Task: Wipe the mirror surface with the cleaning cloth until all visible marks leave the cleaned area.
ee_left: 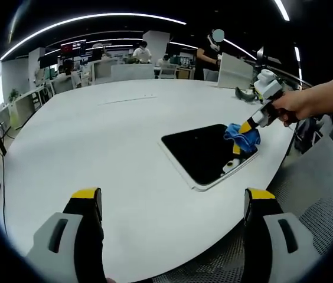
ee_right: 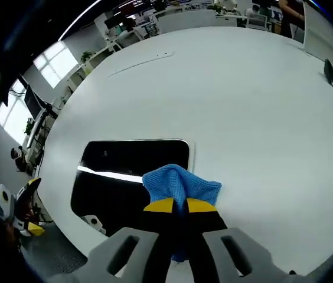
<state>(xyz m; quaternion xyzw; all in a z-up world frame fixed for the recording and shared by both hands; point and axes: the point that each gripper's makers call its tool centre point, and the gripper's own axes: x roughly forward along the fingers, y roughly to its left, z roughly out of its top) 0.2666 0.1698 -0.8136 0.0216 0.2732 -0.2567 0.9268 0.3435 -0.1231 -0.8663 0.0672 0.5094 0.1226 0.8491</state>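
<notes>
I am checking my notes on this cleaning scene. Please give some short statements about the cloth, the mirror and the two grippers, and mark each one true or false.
1. The right gripper is shut on the blue microfibre cleaning cloth. True.
2. The left gripper holds the cloth. False: its jaws stand open and apart, holding nothing.
3. The cloth rests on the dark rectangular mirror with a white frame. True.
4. The mirror stands upright against a wall. False: it lies flat on the round white table.
5. The cloth is red. False: it is blue.
</notes>
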